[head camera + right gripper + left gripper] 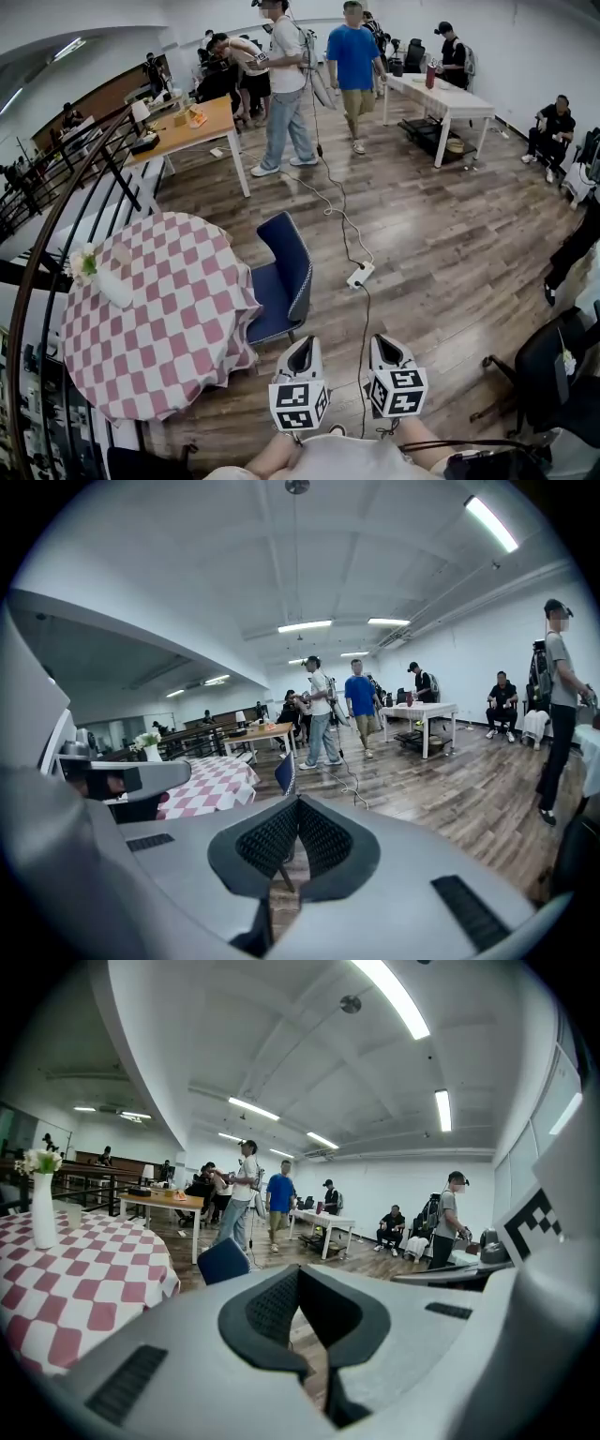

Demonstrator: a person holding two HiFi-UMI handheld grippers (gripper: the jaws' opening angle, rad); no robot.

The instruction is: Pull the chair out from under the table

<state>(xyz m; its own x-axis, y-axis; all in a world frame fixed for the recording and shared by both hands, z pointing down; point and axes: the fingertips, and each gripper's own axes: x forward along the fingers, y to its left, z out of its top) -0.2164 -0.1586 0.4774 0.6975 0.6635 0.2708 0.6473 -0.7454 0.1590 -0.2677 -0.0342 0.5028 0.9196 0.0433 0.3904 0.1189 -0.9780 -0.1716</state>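
Observation:
A dark blue chair [283, 277] stands at the right side of a round table [155, 328] covered with a pink-and-white checked cloth, its seat partly under the cloth's edge. In the left gripper view the chair's back [223, 1260] shows beyond the table [66, 1283]. The right gripper view has the chair [285, 772] next to the table [204, 786]. My left gripper [305, 344] and right gripper [382, 342] hang side by side near me, short of the chair and apart from it. Both are shut with nothing between the jaws.
A white vase with flowers [101, 278] stands on the table. A power strip and its cable [360, 275] lie on the wooden floor right of the chair. A dark railing [66, 197] runs along the left. A black chair [553, 366] is at the right. People stand by tables at the back.

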